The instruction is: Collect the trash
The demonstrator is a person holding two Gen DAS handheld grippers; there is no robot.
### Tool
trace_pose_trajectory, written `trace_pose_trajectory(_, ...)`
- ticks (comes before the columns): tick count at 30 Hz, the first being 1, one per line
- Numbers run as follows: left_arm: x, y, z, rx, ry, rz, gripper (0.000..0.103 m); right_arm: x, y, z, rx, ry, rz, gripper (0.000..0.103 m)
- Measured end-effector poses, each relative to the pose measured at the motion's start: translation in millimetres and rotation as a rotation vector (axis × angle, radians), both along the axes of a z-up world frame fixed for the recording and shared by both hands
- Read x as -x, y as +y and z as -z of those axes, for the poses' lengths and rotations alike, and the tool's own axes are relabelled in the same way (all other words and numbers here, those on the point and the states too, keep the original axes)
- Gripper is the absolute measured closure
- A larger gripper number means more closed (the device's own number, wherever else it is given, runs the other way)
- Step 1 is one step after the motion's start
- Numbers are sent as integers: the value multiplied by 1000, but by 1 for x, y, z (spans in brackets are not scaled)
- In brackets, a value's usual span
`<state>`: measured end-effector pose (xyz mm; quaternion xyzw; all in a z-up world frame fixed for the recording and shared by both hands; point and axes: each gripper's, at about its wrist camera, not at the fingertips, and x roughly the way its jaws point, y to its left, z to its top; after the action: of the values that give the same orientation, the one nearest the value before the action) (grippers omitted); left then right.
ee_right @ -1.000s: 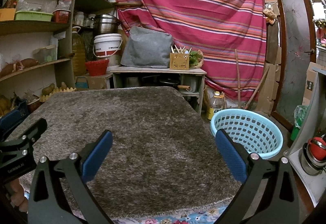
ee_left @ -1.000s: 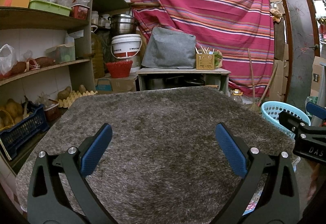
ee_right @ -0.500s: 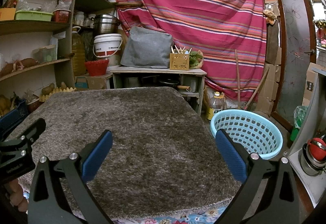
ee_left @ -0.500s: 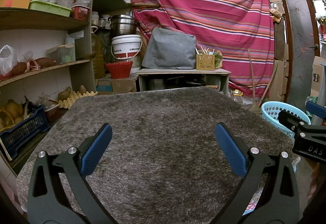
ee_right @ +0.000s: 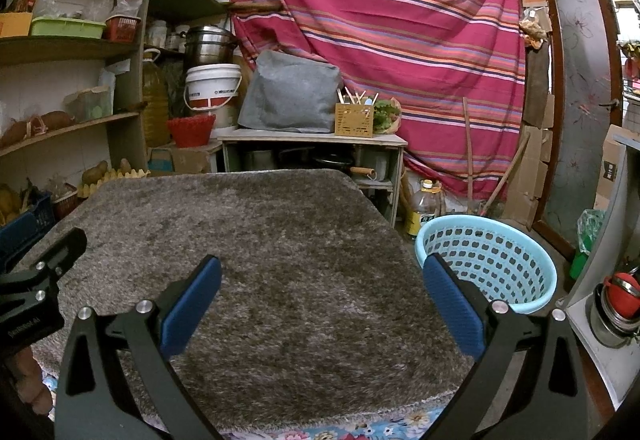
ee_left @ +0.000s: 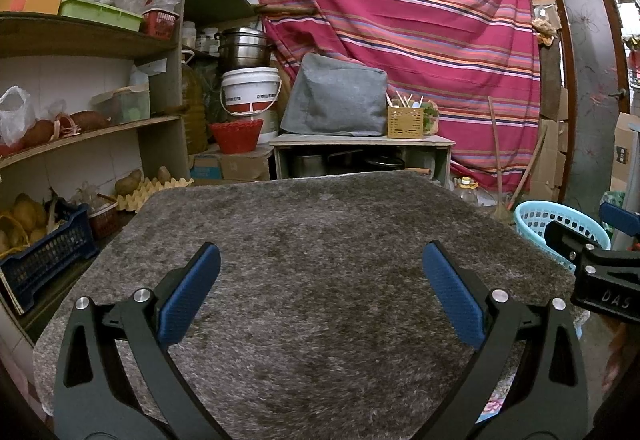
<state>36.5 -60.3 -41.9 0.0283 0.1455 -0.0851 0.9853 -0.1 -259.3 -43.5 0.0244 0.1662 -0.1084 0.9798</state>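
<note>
Both wrist views look forward, close over the grey rug [ee_left: 320,260], sharing the striped curtain [ee_right: 380,20] behind.

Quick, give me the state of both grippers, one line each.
Left gripper: open, jaws wide apart, holding nothing, above the grey rug.
Right gripper: open, jaws wide apart, holding nothing.

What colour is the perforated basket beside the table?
Light blue basket, with rows of holes in its wall; it shows best in the right wrist view.

Striped curtain [ee_left: 400,20], white bucket [ee_left: 250,90]
</note>
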Motion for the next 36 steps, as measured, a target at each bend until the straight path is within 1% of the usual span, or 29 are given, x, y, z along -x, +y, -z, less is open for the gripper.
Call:
trace_pose_trajectory(8, 1, 7, -6, -11, -15, -3, 5, 0, 0, 0, 0, 1, 1, 4)
trace_pose_trajectory(36, 0, 8, -5, -11, -14, 0, 5, 0, 0, 0, -1, 0, -1, 4)
